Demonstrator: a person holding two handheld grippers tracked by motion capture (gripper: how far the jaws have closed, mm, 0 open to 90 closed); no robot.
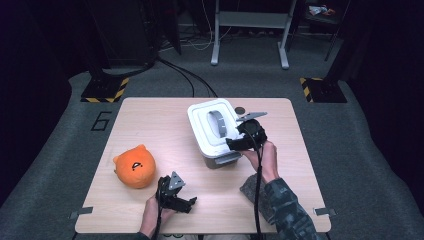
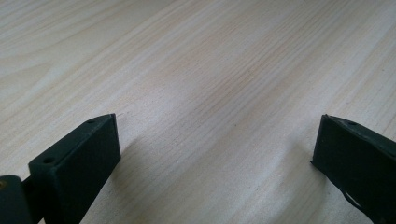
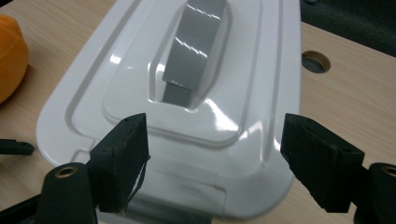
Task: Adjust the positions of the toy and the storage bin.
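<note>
White lidded box (image 1: 214,131) centre frame | floor digit "6" (image 1: 101,120) left | right gripper (image 1: 239,141) over lid, jaws apart, empty | left gripper (image 1: 186,202) bottom, wide open, empty, low over wooden table (image 1: 165,125)

Lit table (image 1: 150,120), dark surroundings; glare on white lid (image 3: 219,121).
</note>
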